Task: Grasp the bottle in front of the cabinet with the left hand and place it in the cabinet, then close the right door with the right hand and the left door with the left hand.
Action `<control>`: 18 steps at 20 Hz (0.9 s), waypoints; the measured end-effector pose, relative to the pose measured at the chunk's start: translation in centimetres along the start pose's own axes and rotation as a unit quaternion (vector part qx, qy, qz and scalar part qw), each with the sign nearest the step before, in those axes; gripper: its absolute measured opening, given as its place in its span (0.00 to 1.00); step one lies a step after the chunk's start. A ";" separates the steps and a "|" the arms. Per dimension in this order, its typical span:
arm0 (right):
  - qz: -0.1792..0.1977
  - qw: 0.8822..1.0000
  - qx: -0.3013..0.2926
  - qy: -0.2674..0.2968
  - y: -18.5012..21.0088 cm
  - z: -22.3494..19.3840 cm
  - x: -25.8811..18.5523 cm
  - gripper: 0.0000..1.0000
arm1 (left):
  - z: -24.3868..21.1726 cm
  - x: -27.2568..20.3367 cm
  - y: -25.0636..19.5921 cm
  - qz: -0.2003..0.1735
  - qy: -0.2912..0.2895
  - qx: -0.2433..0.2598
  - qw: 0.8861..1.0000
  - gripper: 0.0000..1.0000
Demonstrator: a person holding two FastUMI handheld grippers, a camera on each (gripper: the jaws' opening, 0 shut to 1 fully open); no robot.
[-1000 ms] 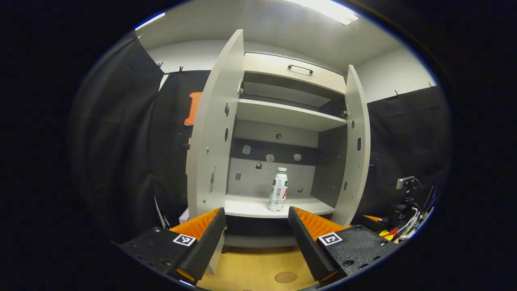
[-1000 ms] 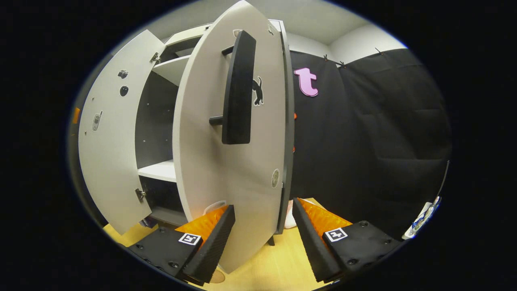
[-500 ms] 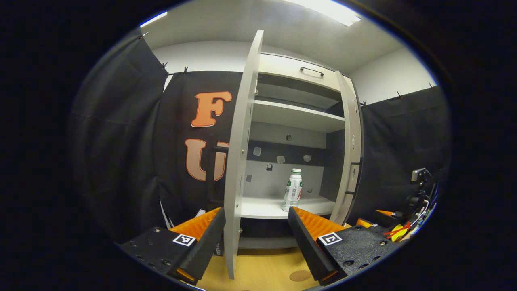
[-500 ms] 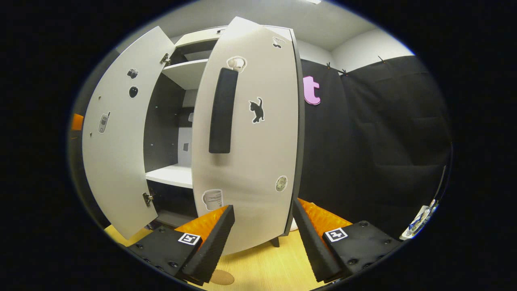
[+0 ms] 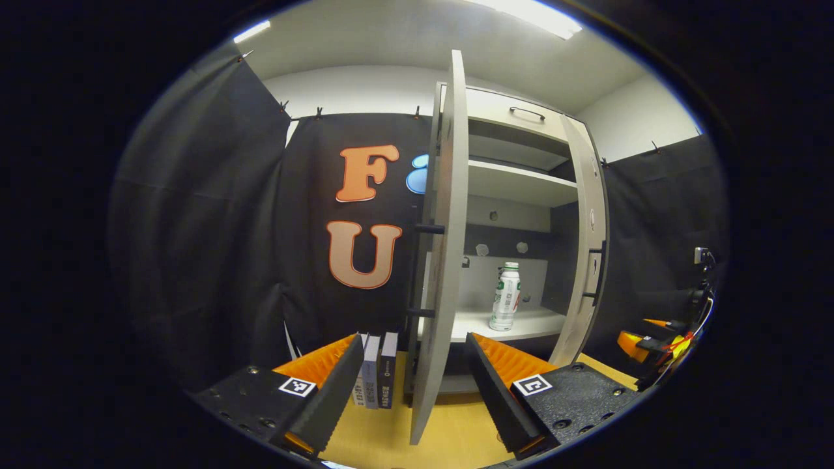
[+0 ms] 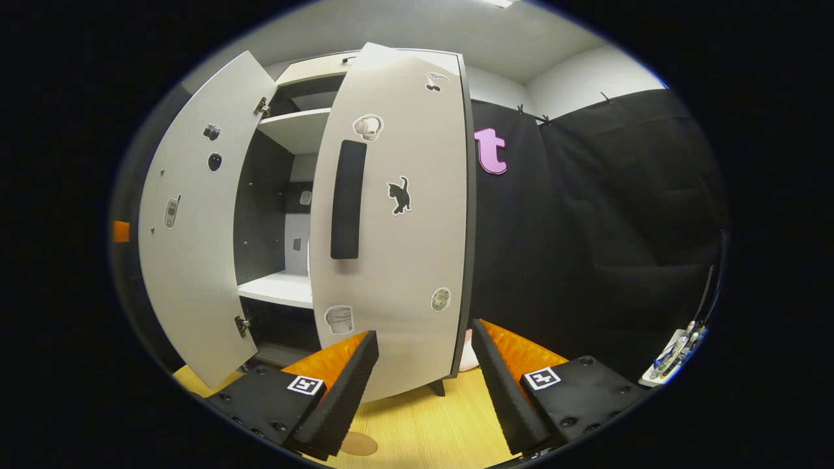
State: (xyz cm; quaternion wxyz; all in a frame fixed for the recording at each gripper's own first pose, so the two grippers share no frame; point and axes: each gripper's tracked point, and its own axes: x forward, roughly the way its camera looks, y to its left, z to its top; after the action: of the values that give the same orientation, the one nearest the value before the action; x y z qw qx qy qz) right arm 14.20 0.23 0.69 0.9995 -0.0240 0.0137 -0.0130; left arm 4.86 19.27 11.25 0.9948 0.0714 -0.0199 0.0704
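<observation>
A black-draped booth with a pale wood bench holds the cabinet, the landmark for everything else. The bottle stands upright on the cabinet's lower shelf, well inside, so the placing looks done. In the right gripper view the right door stands directly ahead of the right hand-held gripper, swung most of the way in but with a gap left at its free edge; its long dark handle runs vertically, above that gripper. The right hand-held gripper is spread wide and holds nothing, and whether its fingers touch the door face cannot be told. In the left gripper view the left door shows nearly edge-on, straight ahead between the fingers of the left hand-held gripper, likewise wide apart and empty. Some upright books stand left of the cabinet's base. The cabinet's lower front is cut off by the doors.
</observation>
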 end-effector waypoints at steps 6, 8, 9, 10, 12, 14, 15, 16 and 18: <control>-0.004 1.000 0.001 -0.007 -0.5 0.7 -0.4 0.96 | -1.2 1.5 4.5 0.037 0.000 0.021 0.999 0.97; -0.009 1.000 -0.001 -0.005 -0.9 0.6 -0.5 0.96 | -1.9 2.7 5.8 0.046 -0.005 0.027 0.999 0.95; -0.011 1.000 -0.001 -0.005 -1.1 0.6 -0.5 0.96 | -2.2 3.3 6.3 0.050 -0.007 0.033 0.998 0.95; -0.012 1.000 -0.002 -0.006 -1.3 0.7 -0.6 0.96 | -2.7 4.0 6.9 0.057 -0.006 0.041 0.998 0.95; -0.015 1.000 -0.004 -0.005 -1.6 0.7 -0.6 0.96 | -4.2 5.0 8.1 0.070 0.003 0.046 0.996 0.95; -0.018 1.000 -0.004 -0.004 -1.9 0.8 -0.6 0.96 | -5.6 6.2 8.1 0.074 0.012 0.041 0.996 0.95; -0.020 1.000 -0.004 -0.004 -1.9 0.8 -0.6 0.96 | -6.2 6.8 8.1 0.073 0.016 0.039 0.996 0.95; -0.021 1.000 -0.004 -0.004 -2.0 0.8 -0.5 0.96 | -6.7 7.4 8.0 0.072 0.017 0.038 0.997 0.95; -0.022 1.000 -0.004 -0.003 -2.0 0.8 -0.5 0.96 | -7.8 8.4 7.7 0.073 0.021 0.035 0.997 0.95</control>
State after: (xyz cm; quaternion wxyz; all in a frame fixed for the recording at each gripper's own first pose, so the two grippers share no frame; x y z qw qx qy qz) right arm 13.65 -1.75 1.58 0.9990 -0.0281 0.0107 -0.0344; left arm 12.33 29.09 4.98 0.9841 0.1029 -0.0017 0.1445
